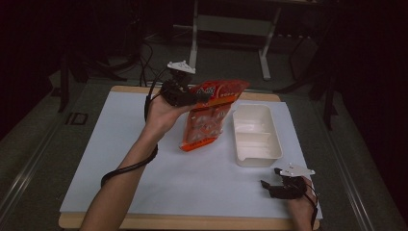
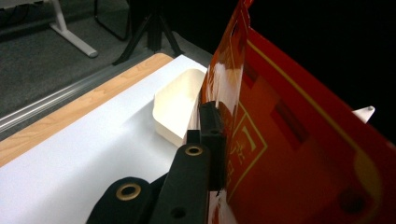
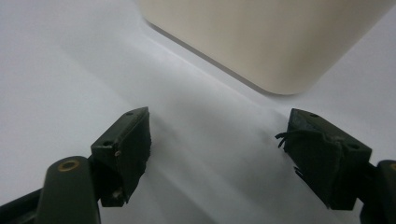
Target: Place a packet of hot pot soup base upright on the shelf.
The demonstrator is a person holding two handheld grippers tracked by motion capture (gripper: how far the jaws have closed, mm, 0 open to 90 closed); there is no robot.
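Observation:
An orange-red snack bag (image 1: 209,113) hangs in the air over the white mat, its top edge pinched by my left gripper (image 1: 202,96), which is shut on it. In the left gripper view the bag (image 2: 299,140) rises beside the black jaw, and the cream tray (image 2: 175,105) lies beyond. The cream two-compartment tray (image 1: 256,155) sits just right of the bag, with nothing in it. My right gripper (image 1: 270,179) rests low near the tray's front corner, open; in the right gripper view its gripper (image 3: 217,154) faces the tray wall (image 3: 266,42) with nothing between the fingers.
The white mat (image 1: 144,173) covers a wooden table (image 1: 192,223). A black cable trails from the left forearm. Desk legs and stands sit in the dark beyond the table's far edge.

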